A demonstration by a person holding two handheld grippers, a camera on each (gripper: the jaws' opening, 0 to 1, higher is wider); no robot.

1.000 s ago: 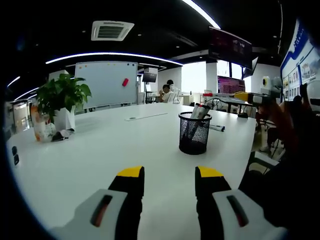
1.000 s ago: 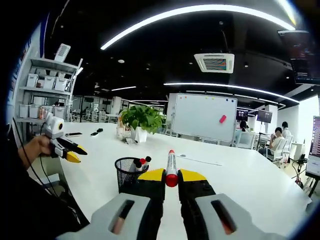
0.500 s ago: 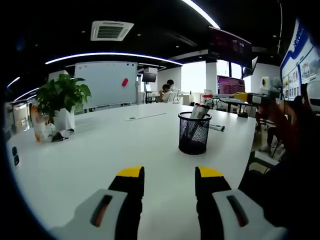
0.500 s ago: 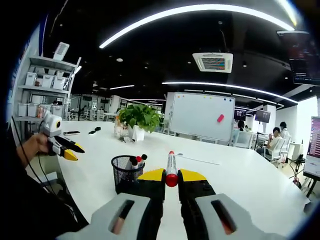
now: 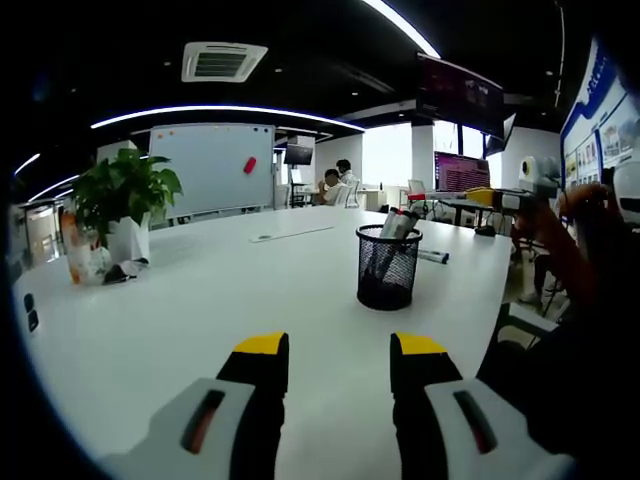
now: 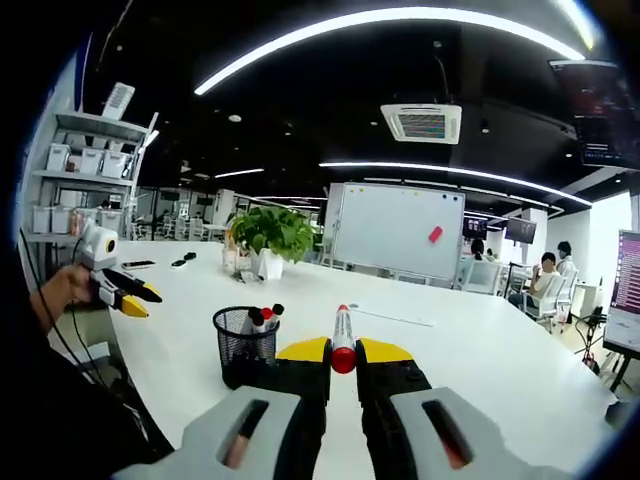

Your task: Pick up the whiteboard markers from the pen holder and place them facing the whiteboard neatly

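Note:
A black mesh pen holder (image 5: 388, 266) stands on the white table (image 5: 200, 300) with markers (image 5: 397, 222) sticking out of it. My left gripper (image 5: 338, 352) is open and hovers over the table short of the holder. My right gripper (image 6: 341, 352) is shut on a red-capped whiteboard marker (image 6: 342, 336) that points forward toward the whiteboard (image 6: 397, 232). In the right gripper view the pen holder (image 6: 244, 346) sits to the left of the jaws, with red and black marker caps (image 6: 265, 316) showing. My left gripper (image 6: 122, 294) appears there at the far left, in a hand.
A potted plant (image 5: 125, 205) stands at the table's left side, with small items beside it. A whiteboard (image 5: 212, 167) is behind the table. A marker (image 5: 433, 256) lies on the table past the holder. People sit at the back (image 5: 335, 185). Shelves (image 6: 75, 175) line the left wall.
The right gripper view has shifted, so the pen holder sits further left and lower. The marker stays held. The left gripper view is almost unchanged.

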